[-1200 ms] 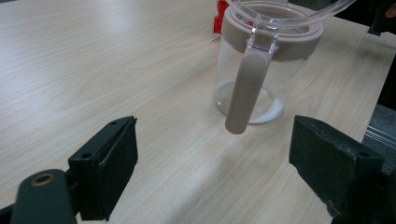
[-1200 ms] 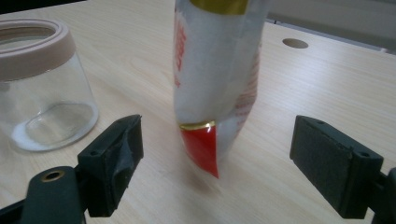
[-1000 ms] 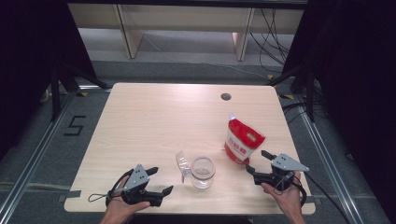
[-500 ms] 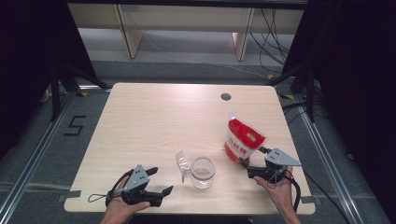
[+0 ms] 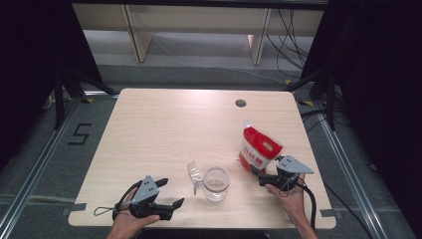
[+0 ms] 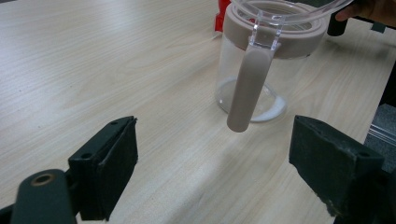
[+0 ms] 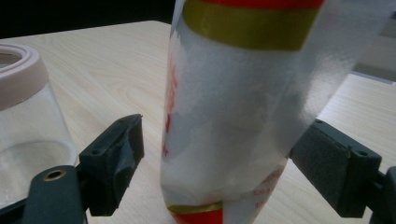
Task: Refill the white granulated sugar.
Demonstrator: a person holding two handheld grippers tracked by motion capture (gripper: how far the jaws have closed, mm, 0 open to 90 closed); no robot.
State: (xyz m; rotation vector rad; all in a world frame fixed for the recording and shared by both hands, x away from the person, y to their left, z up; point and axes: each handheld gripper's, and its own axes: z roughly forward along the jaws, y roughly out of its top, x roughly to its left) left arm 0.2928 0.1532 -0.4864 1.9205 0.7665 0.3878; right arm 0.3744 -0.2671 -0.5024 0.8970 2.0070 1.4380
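Right gripper [image 5: 260,177] w/ jaws spread around red pouch [image 5: 258,149] at table [image 5: 164,129] right side, not pinching yet, left gripper [image 5: 170,193] jaws wide apart, facing clear jar [image 5: 216,183] near front edge

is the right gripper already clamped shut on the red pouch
No. In the right gripper view the right gripper stands open, its jaws either side of the red pouch with a gap showing at the left one.

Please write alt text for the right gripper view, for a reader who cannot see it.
The right gripper is open, its two black jaws on either side of an upright red and white pouch on the wooden table. A clear jar with a beige rim stands at the left.
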